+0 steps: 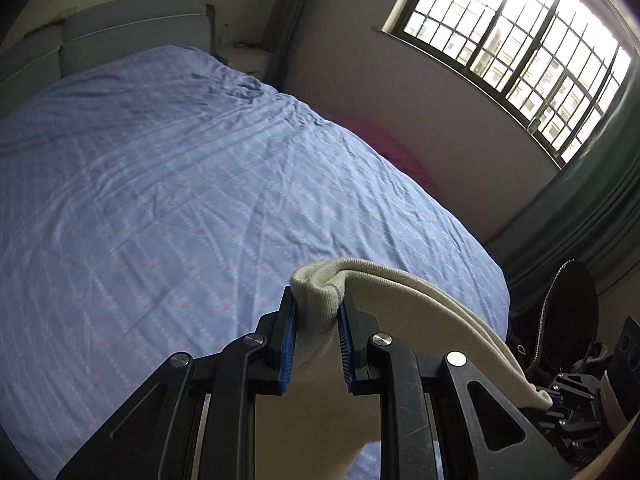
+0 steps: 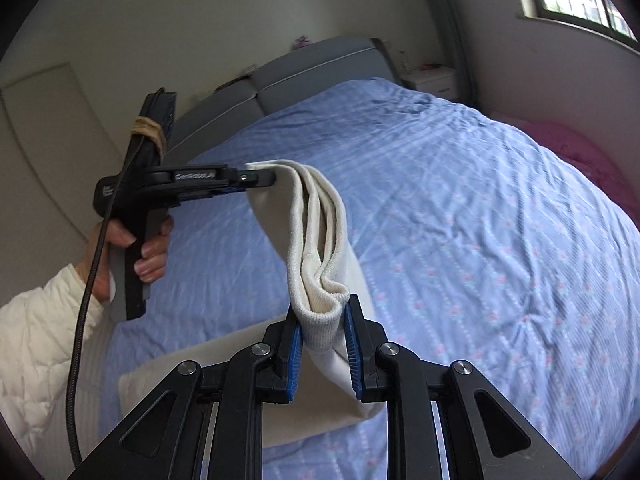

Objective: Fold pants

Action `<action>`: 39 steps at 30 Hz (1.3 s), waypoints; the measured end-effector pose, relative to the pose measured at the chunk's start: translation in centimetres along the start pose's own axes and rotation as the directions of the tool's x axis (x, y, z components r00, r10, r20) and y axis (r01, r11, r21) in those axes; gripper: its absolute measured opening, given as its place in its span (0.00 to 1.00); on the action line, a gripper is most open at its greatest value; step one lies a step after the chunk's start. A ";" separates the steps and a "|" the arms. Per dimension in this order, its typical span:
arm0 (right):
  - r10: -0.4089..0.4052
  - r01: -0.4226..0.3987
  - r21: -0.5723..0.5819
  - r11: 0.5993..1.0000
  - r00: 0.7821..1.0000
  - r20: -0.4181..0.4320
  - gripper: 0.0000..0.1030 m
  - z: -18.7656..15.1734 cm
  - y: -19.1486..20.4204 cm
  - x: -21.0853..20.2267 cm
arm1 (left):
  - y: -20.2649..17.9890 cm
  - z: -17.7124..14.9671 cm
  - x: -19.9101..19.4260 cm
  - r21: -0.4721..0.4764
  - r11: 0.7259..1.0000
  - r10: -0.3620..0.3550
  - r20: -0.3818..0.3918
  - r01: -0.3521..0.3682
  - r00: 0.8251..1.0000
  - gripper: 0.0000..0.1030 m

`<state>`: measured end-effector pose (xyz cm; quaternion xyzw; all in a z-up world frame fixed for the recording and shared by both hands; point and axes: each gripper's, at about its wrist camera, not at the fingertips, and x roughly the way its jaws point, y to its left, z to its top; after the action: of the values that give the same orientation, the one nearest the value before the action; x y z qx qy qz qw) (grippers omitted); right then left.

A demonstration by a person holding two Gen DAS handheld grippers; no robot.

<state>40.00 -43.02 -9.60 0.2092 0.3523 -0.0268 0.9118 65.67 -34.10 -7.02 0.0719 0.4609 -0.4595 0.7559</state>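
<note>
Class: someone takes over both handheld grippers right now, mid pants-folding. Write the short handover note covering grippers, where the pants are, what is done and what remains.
Left gripper: shut on the ribbed waistband of the cream pants, at one end.
Right gripper: shut on the same waistband, at the other end.
Pants: waistband stretched between the two grippers, held up over the blue patterned bedsheet; the lower part trails down to the sheet.
Done: both waistband ends gripped, pants lifted.
Left: lay them out flat on the bed and make the folds; no finished fold shows yet.

pants point(image 2: 320, 240) above bed point(image 2: 480, 220), window point(image 1: 520, 52) perhaps right
</note>
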 end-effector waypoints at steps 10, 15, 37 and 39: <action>0.028 -0.046 -0.105 0.993 0.985 -0.168 0.20 -8.1 11.9 6.3 | 10.2 -10.9 -4.1 -0.103 0.995 0.007 0.003 -0.007 1.000 0.19; 0.024 -0.068 -0.147 0.987 0.960 -0.280 0.20 -12.4 15.2 9.9 | 14.6 -16.5 -4.0 -0.166 0.986 0.007 -0.038 -0.013 0.999 0.19; 0.117 -0.243 -0.122 0.962 0.775 -0.621 0.28 -21.2 17.0 16.8 | 20.3 -31.3 -7.3 -0.349 0.920 0.127 -0.160 -0.176 0.979 0.53; 0.098 -0.199 -0.113 0.974 0.810 -0.579 0.28 -19.9 15.7 17.0 | 20.3 -31.1 -6.8 -0.403 0.907 0.074 -0.127 -0.119 0.989 0.57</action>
<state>43.33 -19.05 -28.20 0.1572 0.5917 0.1381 0.7785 60.42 -1.74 -25.78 -0.0404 0.5831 -0.3101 0.7498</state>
